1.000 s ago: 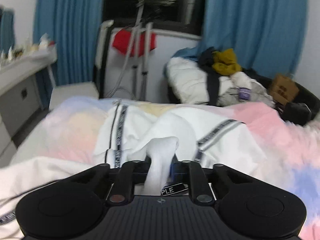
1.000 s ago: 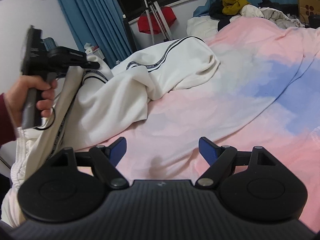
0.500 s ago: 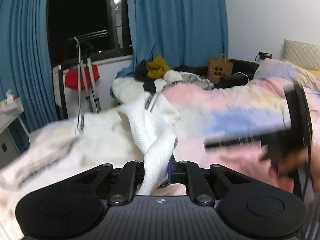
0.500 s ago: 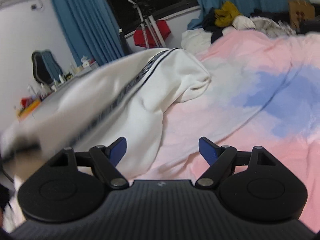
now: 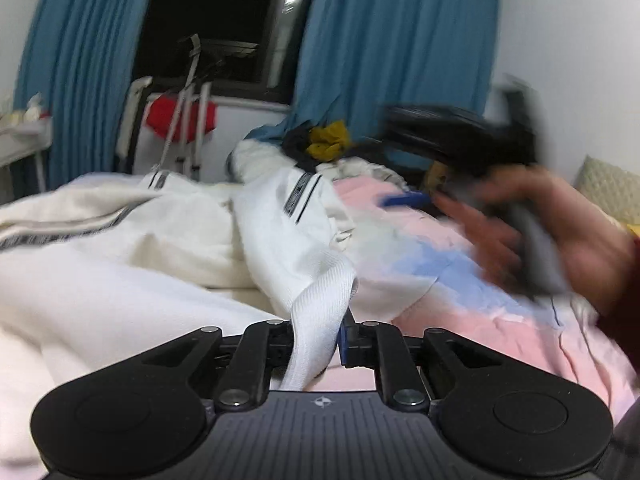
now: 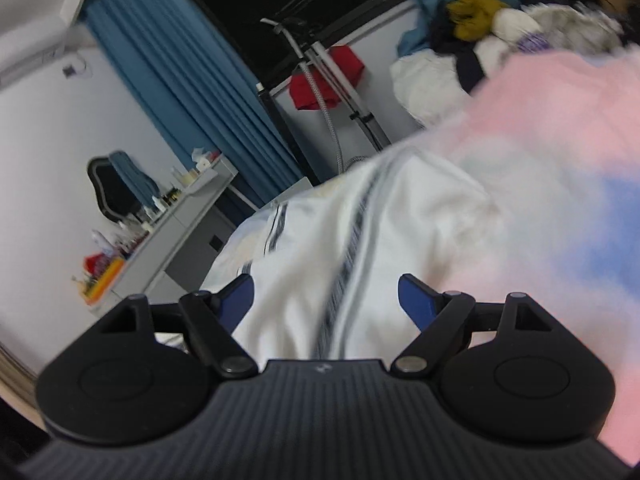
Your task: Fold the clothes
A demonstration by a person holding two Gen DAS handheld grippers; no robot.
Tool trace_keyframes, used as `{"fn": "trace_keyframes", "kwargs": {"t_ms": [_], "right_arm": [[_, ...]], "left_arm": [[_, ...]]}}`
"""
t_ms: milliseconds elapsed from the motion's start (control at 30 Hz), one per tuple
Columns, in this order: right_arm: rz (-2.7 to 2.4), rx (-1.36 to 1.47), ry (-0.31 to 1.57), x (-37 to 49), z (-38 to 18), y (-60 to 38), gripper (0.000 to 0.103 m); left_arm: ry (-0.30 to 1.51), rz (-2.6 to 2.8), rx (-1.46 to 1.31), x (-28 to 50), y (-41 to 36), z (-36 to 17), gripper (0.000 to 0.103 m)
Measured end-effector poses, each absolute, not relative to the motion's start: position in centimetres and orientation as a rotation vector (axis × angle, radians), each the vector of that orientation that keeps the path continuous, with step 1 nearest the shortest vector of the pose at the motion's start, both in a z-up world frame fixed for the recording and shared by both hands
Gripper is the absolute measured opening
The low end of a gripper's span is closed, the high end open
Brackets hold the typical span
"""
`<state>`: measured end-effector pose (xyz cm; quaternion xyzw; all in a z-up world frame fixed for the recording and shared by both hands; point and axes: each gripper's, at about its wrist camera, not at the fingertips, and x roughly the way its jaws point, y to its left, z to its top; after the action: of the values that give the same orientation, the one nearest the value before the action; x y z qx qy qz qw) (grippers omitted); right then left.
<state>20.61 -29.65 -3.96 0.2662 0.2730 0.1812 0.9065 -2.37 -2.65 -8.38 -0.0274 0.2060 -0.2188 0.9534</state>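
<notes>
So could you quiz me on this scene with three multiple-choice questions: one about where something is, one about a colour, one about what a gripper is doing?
1. Where does the white garment lie?
A. on the pink and blue bedspread
B. on the desk
C. on the floor

2. What colour are the curtains?
A. green
B. blue
C. grey

3. What is the left gripper doing?
A. open and holding nothing
B. clamped on a paper bag
C. clamped on a ribbed edge of the garment

Answers:
1. A, the garment spreads over the bedspread.
2. B, blue drapes flank the dark window.
3. C, white ribbed cloth is pinched between its fingers, while the right gripper is open over the garment.
</notes>
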Motion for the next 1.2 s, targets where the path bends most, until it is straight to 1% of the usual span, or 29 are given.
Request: {"fn": "trace_keyframes", "kwargs": {"t_ms": [33, 167, 233, 267, 300, 333, 367, 400, 467, 567, 700, 800, 933, 1067, 1133, 1200], "right_arm": [[0.384, 0.533, 0.56, 23.0, -3.6, -28.7, 0.077], [0.281, 0.453, 0.616, 31.0, -4.0, -25.8, 0.077], [0.221, 0.416, 0.652, 34.4, -4.8, -24.7, 0.073], [0.196, 0.391, 0.673, 35.7, -5.4, -24.3, 0.068], [0.171, 0.362, 0.695, 36.9, -6.0, -23.9, 0.054], [0.147, 0.327, 0.711, 37.6, -6.4, -23.6, 0.028], [0.131, 0.325, 0.712, 37.6, -6.5, -23.9, 0.016], [0.114, 0.323, 0.712, 37.6, -6.6, -24.3, 0.009], [0.084, 0.324, 0.709, 37.5, -6.7, -25.0, 0.006], [0.059, 0.397, 0.605, 34.4, -4.5, -28.1, 0.006], [-0.007, 0.518, 0.438, 27.1, -1.7, -34.2, 0.006], [-0.092, 0.602, 0.308, 19.9, -1.3, -39.1, 0.006], [-0.252, 0.788, 0.31, 11.3, -4.7, -45.5, 0.006], [-0.366, 0.996, 0.567, 6.7, -11.5, -50.8, 0.006], [-0.367, 1.141, 0.597, 5.0, -14.2, -52.5, 0.006], [-0.36, 1.243, 0.599, 4.0, -15.7, -53.4, 0.006]], "left_arm": [[0.405, -0.453, -0.053, -2.2, -2.6, -8.5, 0.016], [0.413, -0.509, -0.093, -1.3, -1.8, -9.9, 0.016], [0.419, -0.535, -0.12, -0.8, -1.4, -10.5, 0.016], [0.419, -0.547, -0.14, -0.6, -1.0, -10.7, 0.016], [0.418, -0.56, -0.161, -0.3, -0.7, -10.9, 0.016], [0.419, -0.57, -0.181, -0.1, -0.4, -11.1, 0.016], [0.421, -0.579, -0.201, 0.1, -0.1, -11.2, 0.016], [0.423, -0.587, -0.221, 0.4, 0.2, -11.4, 0.015], [0.414, -0.594, -0.239, 0.5, 0.6, -11.2, 0.015], [0.399, -0.599, -0.261, 0.5, 1.1, -11.0, 0.015], [0.373, -0.591, -0.273, -0.2, 1.5, -10.4, 0.015], [0.354, -0.581, -0.274, -1.0, 1.4, -9.7, 0.016], [0.375, -0.577, -0.288, -1.8, 1.3, -9.2, 0.017], [0.44, -0.568, -0.261, -2.2, 0.8, -9.7, 0.02], [0.494, -0.556, -0.248, -2.6, 0.6, -10.3, 0.022], [0.567, -0.536, -0.262, -3.1, 0.8, -10.7, 0.024]]}}
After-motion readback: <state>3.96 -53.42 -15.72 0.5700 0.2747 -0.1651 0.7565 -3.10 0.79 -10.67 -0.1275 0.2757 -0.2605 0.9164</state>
